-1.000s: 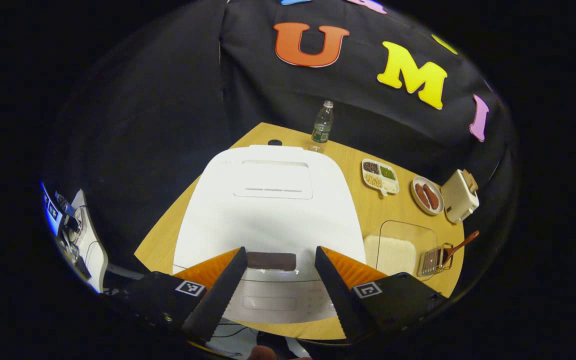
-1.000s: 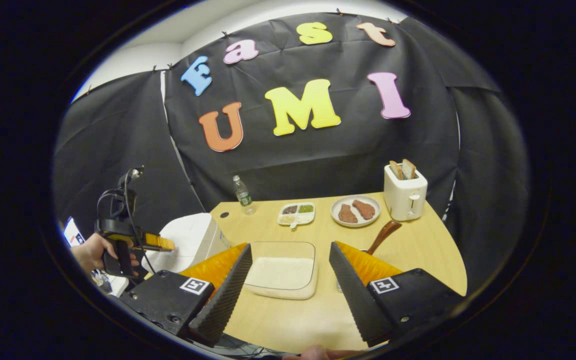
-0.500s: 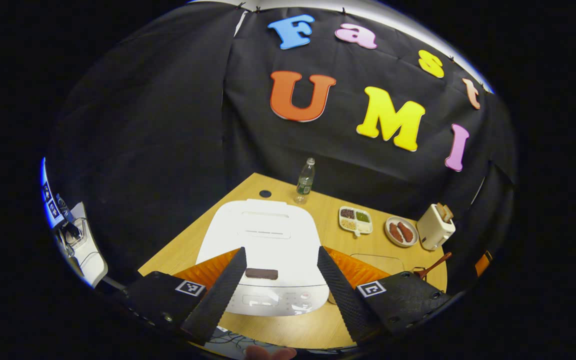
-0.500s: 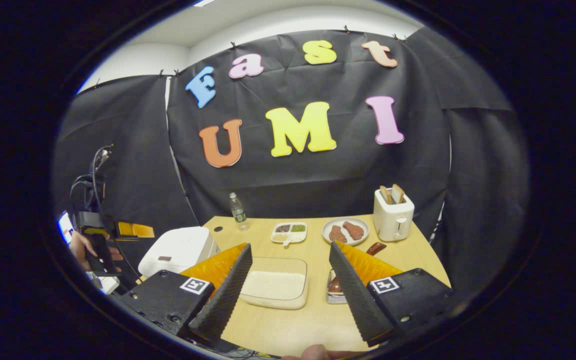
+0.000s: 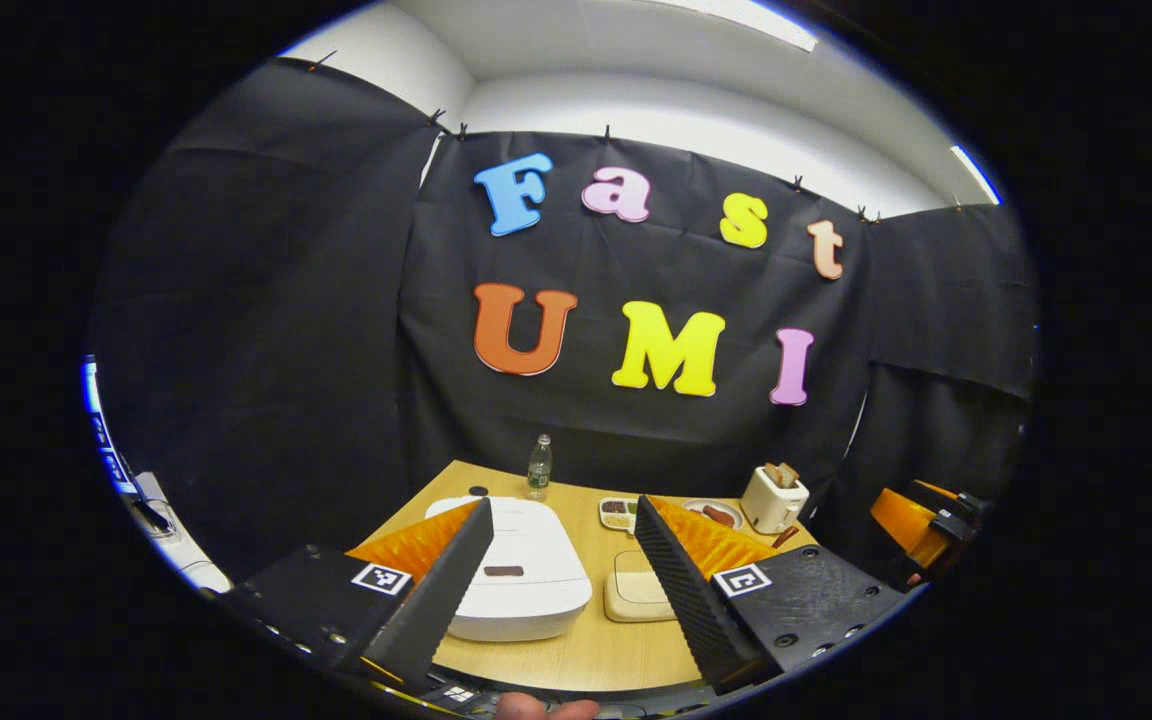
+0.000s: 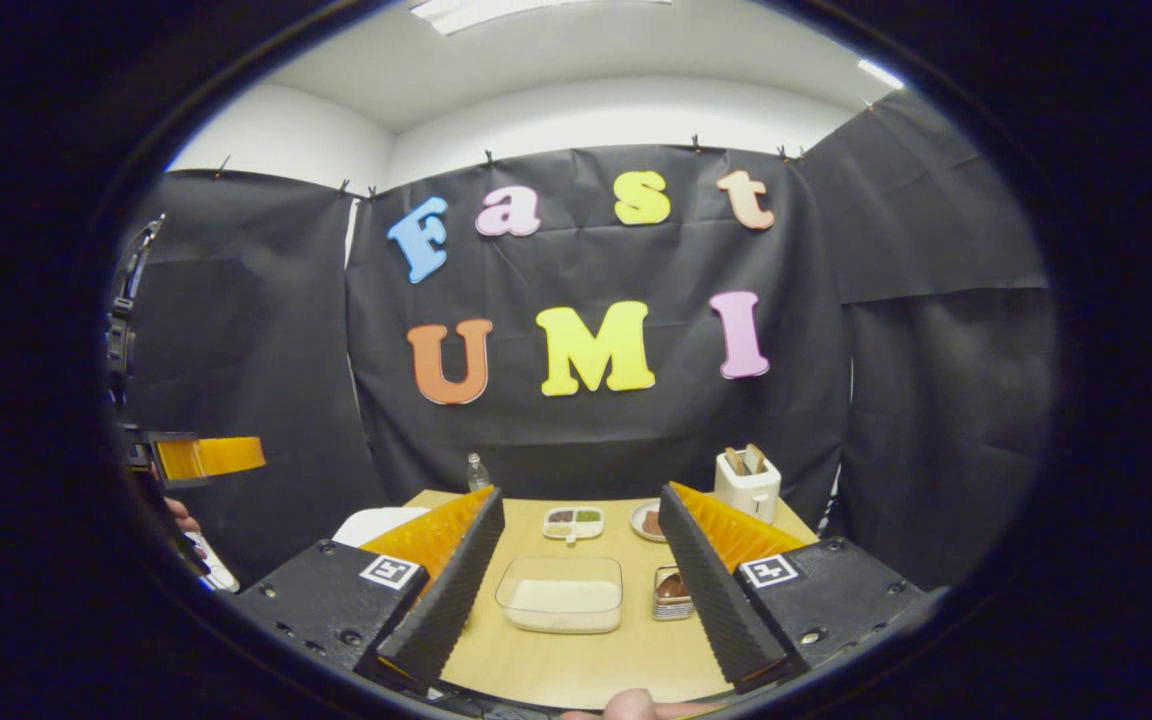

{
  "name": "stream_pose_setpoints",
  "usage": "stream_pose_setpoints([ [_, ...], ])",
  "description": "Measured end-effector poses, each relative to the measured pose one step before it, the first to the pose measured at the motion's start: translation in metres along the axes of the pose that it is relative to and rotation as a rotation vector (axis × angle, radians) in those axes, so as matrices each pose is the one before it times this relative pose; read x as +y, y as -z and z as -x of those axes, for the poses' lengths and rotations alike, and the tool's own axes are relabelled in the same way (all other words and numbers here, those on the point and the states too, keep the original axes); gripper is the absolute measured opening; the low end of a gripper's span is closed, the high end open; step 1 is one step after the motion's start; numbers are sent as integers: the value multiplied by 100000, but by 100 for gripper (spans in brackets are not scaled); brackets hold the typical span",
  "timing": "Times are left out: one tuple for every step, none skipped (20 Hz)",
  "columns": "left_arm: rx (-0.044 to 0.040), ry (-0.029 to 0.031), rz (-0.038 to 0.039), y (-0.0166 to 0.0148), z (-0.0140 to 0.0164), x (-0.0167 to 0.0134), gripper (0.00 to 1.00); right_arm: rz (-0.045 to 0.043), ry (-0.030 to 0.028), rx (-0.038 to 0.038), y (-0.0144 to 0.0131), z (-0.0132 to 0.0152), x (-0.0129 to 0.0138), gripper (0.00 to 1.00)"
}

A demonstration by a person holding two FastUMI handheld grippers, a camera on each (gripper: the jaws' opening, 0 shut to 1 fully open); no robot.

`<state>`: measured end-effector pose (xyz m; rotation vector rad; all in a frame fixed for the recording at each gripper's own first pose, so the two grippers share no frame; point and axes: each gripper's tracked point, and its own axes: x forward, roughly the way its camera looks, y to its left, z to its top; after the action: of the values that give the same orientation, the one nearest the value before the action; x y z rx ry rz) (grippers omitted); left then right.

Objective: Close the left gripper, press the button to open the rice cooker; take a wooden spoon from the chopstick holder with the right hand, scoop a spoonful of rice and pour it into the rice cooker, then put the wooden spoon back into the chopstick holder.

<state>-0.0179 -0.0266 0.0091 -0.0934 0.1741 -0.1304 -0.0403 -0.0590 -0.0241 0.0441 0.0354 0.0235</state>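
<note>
Left gripper view: left gripper (image 5: 561,580) has pulled back from the still-shut rice cooker (image 5: 521,570), fingers wide, button (image 5: 503,571) unpressed.

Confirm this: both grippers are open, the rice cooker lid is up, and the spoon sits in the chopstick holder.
One thing is wrong: the rice cooker lid is down, flat and shut, as the left gripper view shows. The rest holds: the left gripper and right gripper are open, and the wooden spoon sits in the chopstick holder.

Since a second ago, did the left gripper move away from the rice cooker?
Yes. The left gripper has pulled back and up: the rice cooker now looks smaller and farther off between its fingers.
</note>
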Motion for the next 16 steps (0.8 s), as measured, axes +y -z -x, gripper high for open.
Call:
stream_pose_setpoints([
  [-1861, 1966, 107, -266, 1244, -412, 94, 1007, 1202, -1346, -388, 1194, 349, 100],
  [-1638, 1629, -291, -16, 1175, -372, 94, 1277, 1214, -1034, -277, 1243, 307, 99],
  [-1842, 1208, -1016, -171, 980, -265, 95, 1467, 1207, -841, -243, 1183, 202, 100],
  [-2102, 1136, -1584, -309, 866, -34, 94, 1277, 1154, -585, -104, 1041, 173, 100],
  [-2270, 777, -1812, -279, 628, -163, 94, 913, 929, 29, -64, 1031, 177, 99],
  [-1693, 371, -994, -52, 846, -470, 94, 776, 461, -25, -20, 899, 263, 100],
  [-1169, 325, -80, -132, 663, -327, 94, 539, 842, -253, -155, 905, 88, 100],
  [-441, 723, 445, 211, 561, -442, 94, 308, 808, -92, -3, 677, -36, 100],
  [-21, 529, 276, 249, 509, -430, 94, -193, 267, 261, 55, 658, 78, 99],
  [-216, 5, -166, 273, 491, -251, 94, -148, 273, -8, 78, 534, 96, 99],
  [-622, 56, -387, 92, 449, -208, 94, -188, 687, 33, 88, 425, -83, 100],
  [-498, -210, -305, 70, 601, -217, 94, -223, 538, 39, 232, 155, -38, 100],
  [-43, -78, -583, 67, 412, -194, 94, -210, 66, 622, 261, 292, 100, 100],
  [-214, -3, -839, 141, 490, -291, 94, -60, -595, 656, 324, 303, 226, 99],
  [-512, -82, -943, 118, 450, -152, 94, 35, -461, 283, 163, 247, 124, 100],
  [-158, -20, -427, 35, 164, -270, 94, 129, -540, -52, -22, 116, 43, 100],
])
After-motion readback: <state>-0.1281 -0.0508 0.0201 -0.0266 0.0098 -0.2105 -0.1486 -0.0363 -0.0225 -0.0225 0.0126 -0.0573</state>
